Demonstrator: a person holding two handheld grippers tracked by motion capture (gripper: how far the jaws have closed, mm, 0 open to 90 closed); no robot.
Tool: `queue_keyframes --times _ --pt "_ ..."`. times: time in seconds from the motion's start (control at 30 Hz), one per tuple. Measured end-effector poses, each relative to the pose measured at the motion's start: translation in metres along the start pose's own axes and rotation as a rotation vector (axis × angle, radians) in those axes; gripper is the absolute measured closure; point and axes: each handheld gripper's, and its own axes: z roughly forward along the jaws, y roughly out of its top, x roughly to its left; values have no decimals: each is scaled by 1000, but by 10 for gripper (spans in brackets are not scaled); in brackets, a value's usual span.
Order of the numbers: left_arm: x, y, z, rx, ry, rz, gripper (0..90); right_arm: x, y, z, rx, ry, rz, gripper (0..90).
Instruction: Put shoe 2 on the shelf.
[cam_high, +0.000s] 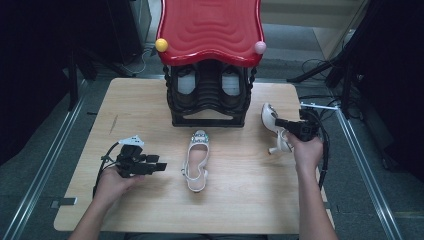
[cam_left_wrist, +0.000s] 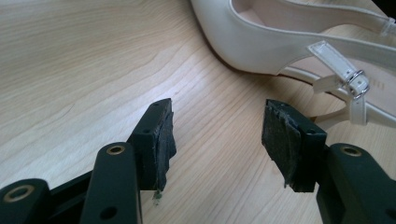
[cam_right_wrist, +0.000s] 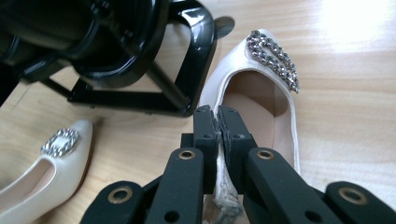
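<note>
Right gripper view: satin-white heeled shoe (cam_right_wrist: 261, 112), rhinestone buckle, pinched in right tool (cam_right_wrist: 218, 122).

I am working in what looks like a lab or recording studio, not a home. My wooden table (cam_high: 150, 100) stands alone on a grey floor (cam_high: 45, 165), with metal rails (cam_high: 367, 165) running along both sides of it. Dark tripod legs (cam_high: 320, 70) and loose cables (cam_high: 312, 64) sit at the far right, and black equipment (cam_high: 125, 30) fills the shadows at the far left. A black shoe rack (cam_high: 208, 100) with a red wavy top (cam_high: 210, 27) stands on the table like a staged prop.
</note>
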Motion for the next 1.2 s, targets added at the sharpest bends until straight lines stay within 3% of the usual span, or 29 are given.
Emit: queue_keyframes --times 0.47,0.77,0.97,1.2 --pt "-5 11 12 -4 -30 14 438 30 -36 -20 38 29 -29 881" --pt "-8 16 17 4 -40 35 438 53 -50 -26 51 79 -56 881" --pt "-8 19 20 9 -46 44 438 66 -55 -27 64 113 -68 881" --pt "-8 20 20 5 -48 43 439 85 -60 -14 97 145 -103 881"
